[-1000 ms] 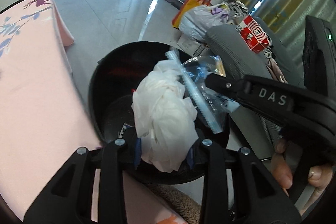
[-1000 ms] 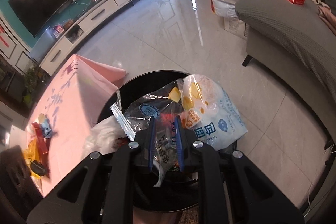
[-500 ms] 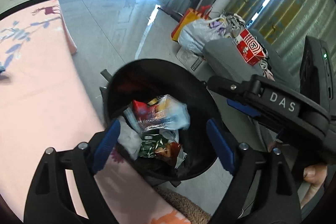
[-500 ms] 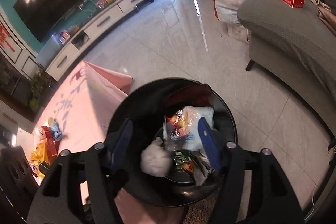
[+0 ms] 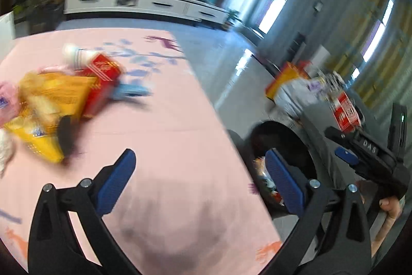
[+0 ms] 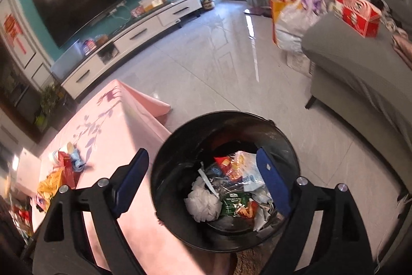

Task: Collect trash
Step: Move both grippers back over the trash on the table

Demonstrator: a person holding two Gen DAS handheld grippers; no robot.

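Note:
A black bin (image 6: 164,153) stands on the floor beside the pink-clothed table (image 6: 113,125). In it lie a crumpled white tissue (image 6: 203,205) and several snack wrappers (image 6: 239,172). My right gripper (image 6: 202,153) hangs over the bin, its jaws opening with nothing between them. My left gripper (image 5: 199,159) is over the tablecloth (image 5: 167,120), jaws also opening and empty. A blurred heap of trash lies at the table's left: a yellow bag (image 5: 43,105), a red box (image 5: 103,76) and a blue scrap (image 5: 128,90). The bin (image 5: 283,135) and the right gripper (image 5: 360,151) show at the right.
A grey sofa (image 6: 360,74) with a red carton (image 6: 358,12) runs along the right. Bags (image 6: 293,14) sit on the tiled floor (image 6: 206,63) beyond it. A white TV cabinet (image 6: 134,38) lines the far wall. A hand (image 5: 388,208) grips the right tool.
Both grippers opened and dropped their loads, the tissue and the wrappers, into the bin. The left gripper swung left from the bin to over the table. The right rose slightly.

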